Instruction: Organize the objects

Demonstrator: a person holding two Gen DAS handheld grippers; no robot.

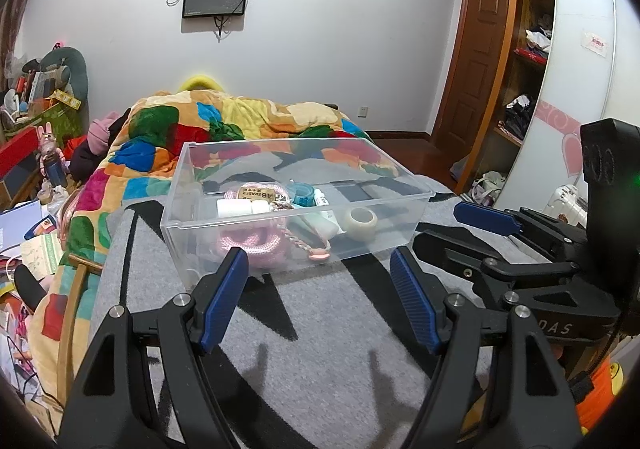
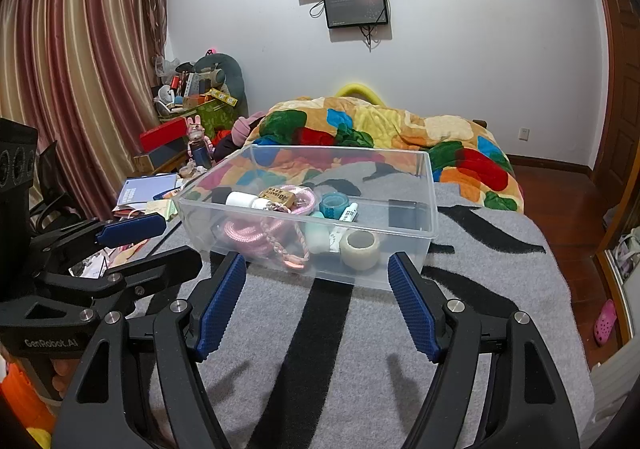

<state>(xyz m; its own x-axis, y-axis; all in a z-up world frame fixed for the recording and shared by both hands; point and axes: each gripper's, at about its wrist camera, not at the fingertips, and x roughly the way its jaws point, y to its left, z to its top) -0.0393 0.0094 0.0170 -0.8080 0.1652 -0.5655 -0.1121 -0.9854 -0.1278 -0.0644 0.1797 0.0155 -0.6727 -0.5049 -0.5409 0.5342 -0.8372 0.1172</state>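
Observation:
A clear plastic box [image 1: 416,195] [image 2: 430,185] stands on a grey and black blanket [image 1: 320,329] [image 2: 360,349] on the bed. Inside lie a pink rope [image 1: 256,241] [image 2: 244,235], a roll of clear tape [image 1: 361,223] [image 2: 359,249], a blue tape roll [image 1: 303,193] [image 2: 335,204], a white bottle [image 1: 232,207] [image 2: 240,199], an eraser [image 1: 256,193] [image 2: 277,197] and a glue stick [image 2: 349,213]. My left gripper [image 1: 319,265] [image 2: 156,241] is open and empty, just short of the box's near wall. My right gripper [image 2: 318,269] [image 1: 464,225] is open and empty beside it, to the right.
A colourful quilt [image 1: 224,121] [image 2: 380,125] lies bunched behind the box. Cluttered boxes and toys [image 2: 192,109] stand at the far left by the curtain [image 2: 80,69]. Papers [image 1: 28,233] lie left of the bed. A wardrobe [image 1: 532,69] stands at the right.

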